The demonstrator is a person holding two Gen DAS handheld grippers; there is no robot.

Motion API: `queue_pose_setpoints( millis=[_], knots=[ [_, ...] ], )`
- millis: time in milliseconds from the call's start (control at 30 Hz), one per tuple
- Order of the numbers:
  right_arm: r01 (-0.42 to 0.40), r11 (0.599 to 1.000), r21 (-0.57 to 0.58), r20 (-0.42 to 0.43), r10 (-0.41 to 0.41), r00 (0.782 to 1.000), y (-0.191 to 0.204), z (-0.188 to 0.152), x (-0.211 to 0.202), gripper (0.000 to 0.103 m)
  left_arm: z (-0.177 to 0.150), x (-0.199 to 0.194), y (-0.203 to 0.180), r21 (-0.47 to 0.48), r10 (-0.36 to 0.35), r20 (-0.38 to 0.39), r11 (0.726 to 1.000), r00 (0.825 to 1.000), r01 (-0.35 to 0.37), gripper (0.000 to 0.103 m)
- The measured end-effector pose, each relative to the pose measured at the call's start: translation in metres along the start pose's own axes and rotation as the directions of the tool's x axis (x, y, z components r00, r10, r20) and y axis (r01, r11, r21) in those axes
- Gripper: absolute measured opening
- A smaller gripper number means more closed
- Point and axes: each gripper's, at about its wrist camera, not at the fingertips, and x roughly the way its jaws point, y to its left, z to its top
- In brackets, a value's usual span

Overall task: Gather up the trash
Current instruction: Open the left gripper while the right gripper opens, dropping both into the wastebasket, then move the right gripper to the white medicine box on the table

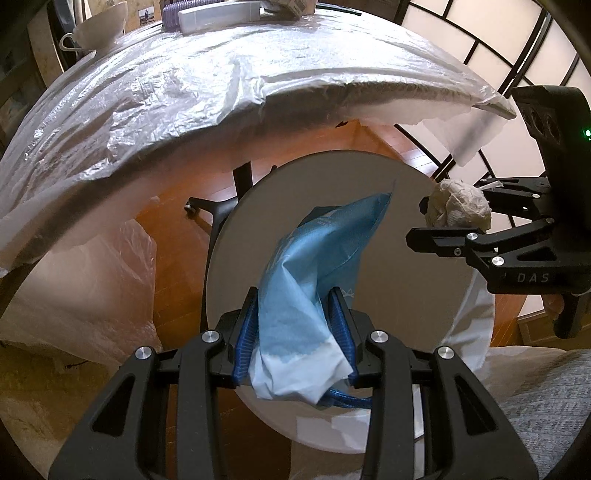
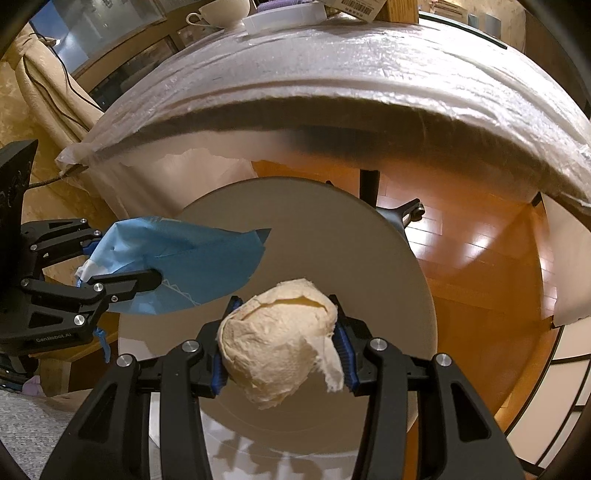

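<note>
While both pieces of trash hang in the air above a round grey disc (image 1: 388,229), neither has yet been dropped anywhere.

From the left wrist view, the left gripper (image 1: 295,314) has its blue-padded fingers (image 1: 245,332) clamped on a crumpled light-blue and white plastic wrapper (image 1: 314,258), which sticks up and away between them. To the right, the right gripper (image 1: 424,218) pinches a crumpled ball of off-white tissue paper (image 1: 458,206). Farther off lies the plastic-sheeted surface (image 1: 166,96), with a white teacup (image 1: 99,27) at its far left corner and a white rectangular box (image 1: 221,16) beside it.

From the right wrist view, the right gripper (image 2: 282,343) has its fingers (image 2: 343,350) closed on the tissue ball (image 2: 277,343), which bulges well out of the grip with a loose flap hanging on the right. At the left, the left gripper (image 2: 122,262) holds the blue wrapper (image 2: 184,266) over the near left part of the grey disc (image 2: 332,240). Whether that disc is a bin lid or a stool seat cannot be told, and no open bin shows.

The risks seem plain. The tissue ball is soft and held only at its sides, so a jolt or slack grip could let it squeeze out and roll across the polished wooden floor (image 2: 480,277). The wrapper is light and slippery, gripped by a bunched end, and may slide free or drift wide when released. With the two grippers near each other, a careless swing might knock them together.
</note>
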Motion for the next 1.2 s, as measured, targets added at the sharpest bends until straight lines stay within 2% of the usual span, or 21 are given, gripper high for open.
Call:
queue_pose_setpoints(
  millis=[733,800,833,867,1033,1100,1200],
  knots=[
    [0.007,1.000,0.025,-0.042,-0.006,0.999,0.000,-0.001,0.024,0.045,0.005,0.010,-0.002,0.018,0.001,-0.034,1.000,0.999,0.000,0.040],
    [0.013,0.999,0.040,-0.041,-0.011,0.999,-0.002,0.000,0.025,0.048,0.006,0.010,-0.002,0.017,0.010,-0.037,1.000,0.999,-0.009,0.049],
    [0.009,0.999,0.044,-0.040,-0.007,0.999,-0.002,0.001,0.025,0.050,0.006,0.010,-0.001,0.011,0.016,-0.033,1.000,0.999,-0.016,0.058],
    [0.012,0.999,0.045,-0.037,-0.010,0.999,-0.002,0.001,0.025,0.055,0.007,0.008,0.000,0.005,0.014,-0.026,1.000,1.000,-0.014,0.063],
    [0.033,0.999,0.037,-0.006,-0.033,0.999,-0.001,0.003,0.013,0.070,0.008,0.002,0.005,-0.010,-0.005,-0.020,1.000,1.000,0.005,0.065],
    [0.040,0.999,0.027,0.019,-0.040,0.999,0.001,0.005,0.003,0.072,0.008,-0.010,0.005,-0.009,-0.014,0.005,1.000,1.000,0.014,0.065],
    [0.070,0.998,-0.009,0.101,-0.069,0.993,0.008,0.012,-0.028,0.079,0.011,-0.042,0.009,-0.008,-0.002,0.074,1.000,0.997,0.003,0.065]
  ],
)
